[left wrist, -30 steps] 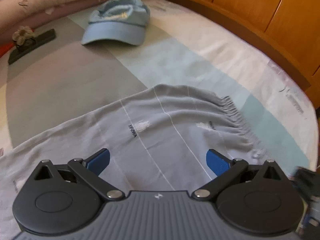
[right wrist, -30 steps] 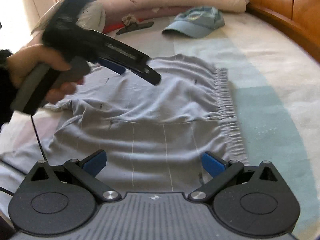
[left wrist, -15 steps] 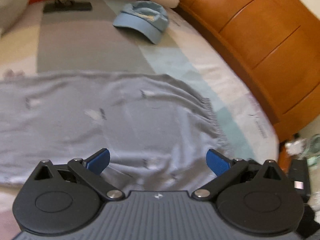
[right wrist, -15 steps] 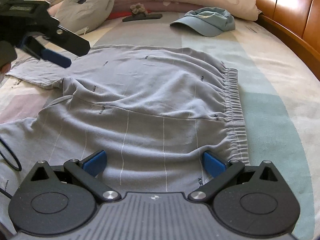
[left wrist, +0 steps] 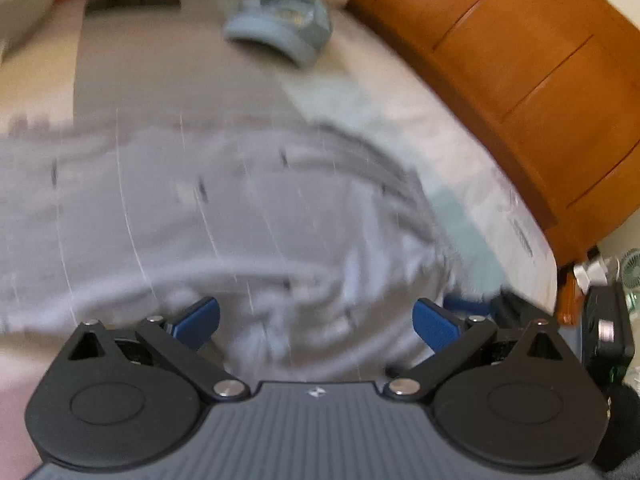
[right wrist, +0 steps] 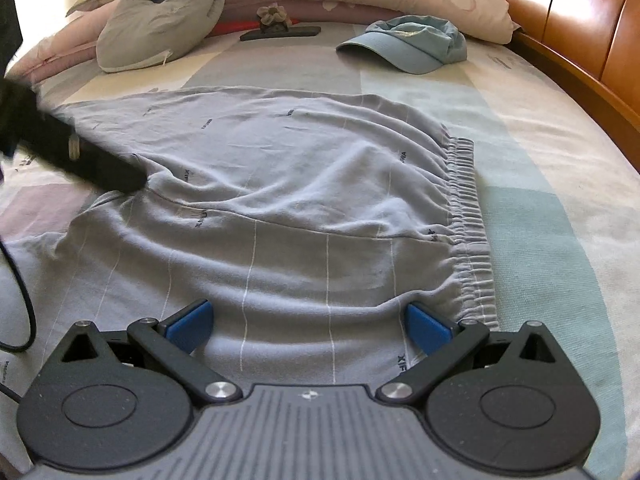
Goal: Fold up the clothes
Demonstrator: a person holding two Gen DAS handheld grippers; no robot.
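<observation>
Both grippers, left (left wrist: pixel 316 316) and right (right wrist: pixel 308 320), gape wide, holding nothing; the rumpled pants (right wrist: pixel 280 200) at mid-frame could bunch when grabbed.

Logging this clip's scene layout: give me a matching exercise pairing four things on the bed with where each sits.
Things:
1. blue cap
2. elastic waistband
3. round grey cushion
4. right gripper

Places:
A. far left, against the pillows
B. open over the trousers' near edge
C. right end of the grey trousers
D. far right, near the wooden headboard

Pairs: 1-D, 2-C, 3-A, 4-B
</observation>
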